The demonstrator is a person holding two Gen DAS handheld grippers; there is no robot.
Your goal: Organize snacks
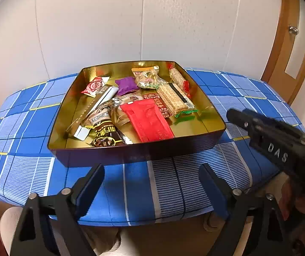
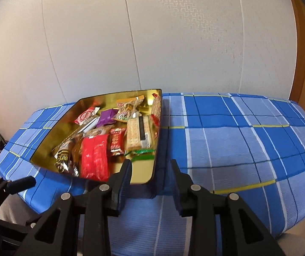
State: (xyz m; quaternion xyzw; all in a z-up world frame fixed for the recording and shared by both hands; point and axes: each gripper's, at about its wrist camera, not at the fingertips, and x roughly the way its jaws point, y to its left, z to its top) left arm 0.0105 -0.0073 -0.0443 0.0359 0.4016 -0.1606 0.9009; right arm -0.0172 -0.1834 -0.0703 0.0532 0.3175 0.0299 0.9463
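Note:
A gold-lined tin (image 1: 131, 155) stands on the blue checked tablecloth (image 1: 24, 170) and holds several snacks: a red packet (image 1: 150, 121), a purple one (image 1: 125, 85), a long sesame bar (image 1: 174, 100) and a brown-black packet (image 1: 105, 134). My left gripper (image 1: 151, 167) hangs just in front of the tin's near wall, jaws wide apart and empty. My right gripper (image 2: 150, 162) hovers at the tin's (image 2: 45, 147) near right corner, jaws a little apart with nothing between them. The red packet (image 2: 94, 157) lies just to its left.
The cloth-covered table (image 2: 248, 138) stretches to the right of the tin. A white panelled wall stands behind it. A wooden door (image 1: 286, 42) with a knob is at the far right. The table's near edge runs below both grippers.

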